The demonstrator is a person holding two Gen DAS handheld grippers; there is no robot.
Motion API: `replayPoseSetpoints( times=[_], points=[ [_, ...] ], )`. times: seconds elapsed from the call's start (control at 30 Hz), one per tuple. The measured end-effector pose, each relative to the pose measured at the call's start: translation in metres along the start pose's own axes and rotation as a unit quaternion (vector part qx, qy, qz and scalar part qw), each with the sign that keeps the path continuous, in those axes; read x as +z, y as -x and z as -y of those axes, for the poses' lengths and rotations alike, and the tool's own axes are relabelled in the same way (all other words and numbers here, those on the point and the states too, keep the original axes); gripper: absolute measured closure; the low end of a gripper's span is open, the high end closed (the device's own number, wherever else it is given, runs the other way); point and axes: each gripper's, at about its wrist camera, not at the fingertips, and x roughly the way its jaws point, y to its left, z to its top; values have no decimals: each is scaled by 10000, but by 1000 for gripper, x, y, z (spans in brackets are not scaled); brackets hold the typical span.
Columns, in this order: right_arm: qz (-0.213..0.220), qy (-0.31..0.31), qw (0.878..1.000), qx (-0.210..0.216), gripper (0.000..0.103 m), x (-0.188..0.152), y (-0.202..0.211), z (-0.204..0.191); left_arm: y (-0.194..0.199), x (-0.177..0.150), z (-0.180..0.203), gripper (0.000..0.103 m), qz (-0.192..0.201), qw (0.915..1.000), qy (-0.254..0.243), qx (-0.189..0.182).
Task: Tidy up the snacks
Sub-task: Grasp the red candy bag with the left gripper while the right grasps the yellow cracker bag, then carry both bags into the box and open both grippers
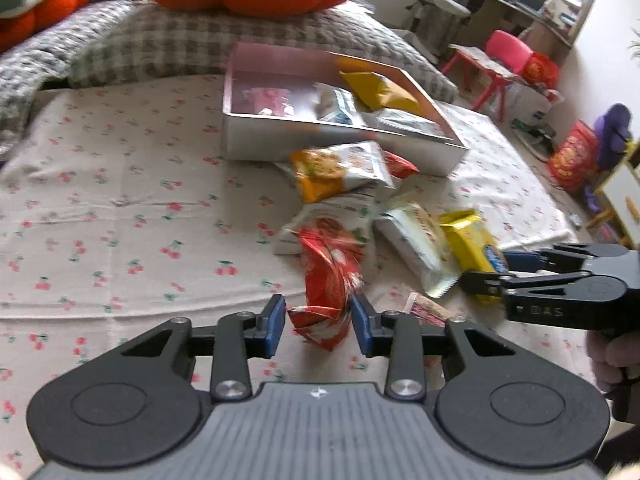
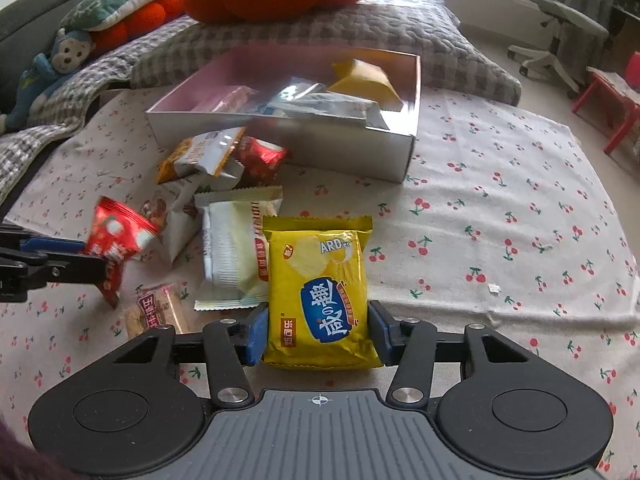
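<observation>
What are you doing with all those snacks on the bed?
A person is tidying snacks into the box, with a grabber in each hand. The left gripper has pinched a red packet, and the right gripper is closed on a yellow packet. A few packets are already in the box. More packets still lie loose on the cherry-print sheet in front of it.
</observation>
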Motion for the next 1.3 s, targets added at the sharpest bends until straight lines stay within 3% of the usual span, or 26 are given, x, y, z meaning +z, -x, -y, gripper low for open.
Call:
replayPoseSetpoints(
  times=[0.17, 0.3, 0.37, 0.47, 0.5, 0.63, 0.73, 0.8, 1.3],
  points=[
    [23, -31, 9999, 109, 47, 0, 0, 2, -1, -2, 2, 67, 128, 9997, -206, 103],
    [72, -23, 9998, 192, 43, 0, 0, 1, -6, -6, 9, 46, 258, 9981, -541, 154],
    [86, 43, 9998, 171, 43, -1, 0, -1, -10, -8, 13, 46, 276, 9963, -768, 257],
    [81, 97, 9998, 144, 43, -1, -1, -3, -18, -9, 14, 54, 102, 9956, -868, 332],
    [72, 94, 9998, 142, 43, -2, -2, -3, -20, -9, 13, 61, 41, 9958, -854, 324],
    [92, 115, 9998, 107, 43, -2, -3, -3, -20, -10, 9, 63, 8, 9969, -731, 277],
    [98, 120, 9998, 78, 46, -2, -4, -4, -16, -8, 8, 73, 40, 9976, -648, 253],
    [119, 125, 9998, 51, 52, -1, -3, -4, -12, -7, 7, 74, 59, 9981, -569, 230],
    [114, -495, 9982, 322, 53, 20, 24, 7, 14, 9, -3, 79, 244, 9997, 70, -62]
  ],
)
